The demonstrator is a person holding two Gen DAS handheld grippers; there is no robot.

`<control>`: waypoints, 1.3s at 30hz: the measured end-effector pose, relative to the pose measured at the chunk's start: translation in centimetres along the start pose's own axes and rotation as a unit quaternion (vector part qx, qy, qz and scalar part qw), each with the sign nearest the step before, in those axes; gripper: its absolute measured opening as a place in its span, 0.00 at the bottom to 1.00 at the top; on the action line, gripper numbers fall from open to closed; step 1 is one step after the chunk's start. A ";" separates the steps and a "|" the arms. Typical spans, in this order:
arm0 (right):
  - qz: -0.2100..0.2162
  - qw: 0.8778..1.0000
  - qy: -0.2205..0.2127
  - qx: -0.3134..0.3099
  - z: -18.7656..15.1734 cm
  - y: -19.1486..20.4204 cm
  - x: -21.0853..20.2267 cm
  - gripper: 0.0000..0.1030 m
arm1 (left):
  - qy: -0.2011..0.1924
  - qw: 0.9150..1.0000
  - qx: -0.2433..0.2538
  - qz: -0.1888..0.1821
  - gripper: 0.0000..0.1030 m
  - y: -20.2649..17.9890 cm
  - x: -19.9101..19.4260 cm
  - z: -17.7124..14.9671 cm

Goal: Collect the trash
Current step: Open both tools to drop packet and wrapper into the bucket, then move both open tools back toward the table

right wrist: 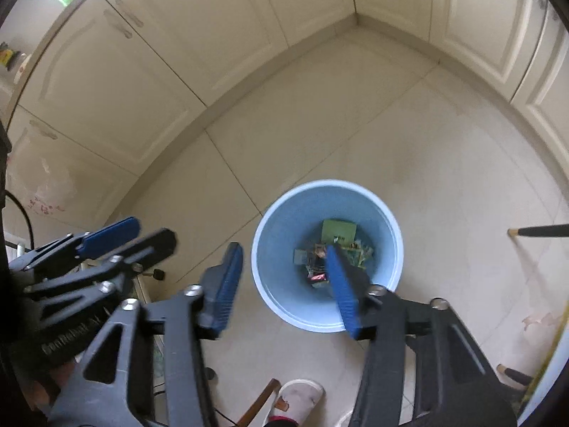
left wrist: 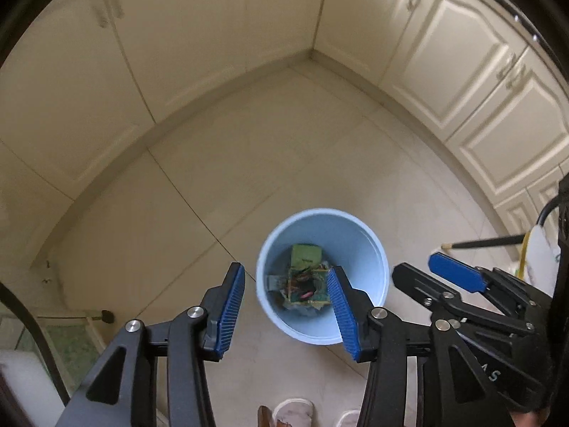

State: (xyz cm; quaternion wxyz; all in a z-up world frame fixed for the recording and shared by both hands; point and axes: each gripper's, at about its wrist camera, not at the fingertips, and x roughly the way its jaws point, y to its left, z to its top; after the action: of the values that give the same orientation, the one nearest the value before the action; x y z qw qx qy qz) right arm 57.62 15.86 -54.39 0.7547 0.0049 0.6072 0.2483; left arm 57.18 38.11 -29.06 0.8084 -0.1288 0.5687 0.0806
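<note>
Both claws (left wrist: pixel 286 311) (right wrist: pixel 284 284) agape, empty, above trash bin (left wrist: pixel 377 249).

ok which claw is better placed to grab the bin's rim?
Right, probably: right claw, open, has one finger over the blue bin; left claw, also open, sits further off its rim.

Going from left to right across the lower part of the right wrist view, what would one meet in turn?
Left gripper → right gripper's left finger → blue bin holding wrappers → black broom handle.
</note>
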 end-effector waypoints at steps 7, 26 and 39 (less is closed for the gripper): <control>-0.023 0.995 -0.078 -0.054 -1.2 5.3 -9.2 0.67 | -0.099 0.995 -0.005 0.014 0.45 -1.0 -10.0 -2.1; -0.133 0.923 -0.348 -0.094 -13.2 14.2 -42.3 1.00 | -0.388 0.921 0.043 -0.005 0.91 -11.5 -36.5 -21.5; -0.208 0.864 -0.454 -0.063 -22.7 13.2 -54.6 1.00 | -0.490 0.866 0.101 -0.018 0.95 -16.5 -37.5 -38.1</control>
State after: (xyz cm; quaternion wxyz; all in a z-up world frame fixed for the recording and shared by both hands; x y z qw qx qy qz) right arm 24.29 -0.02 -6.33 0.9798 -0.0566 0.1672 0.0936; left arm 14.77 11.60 -4.07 0.9929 -0.0006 0.1018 0.0615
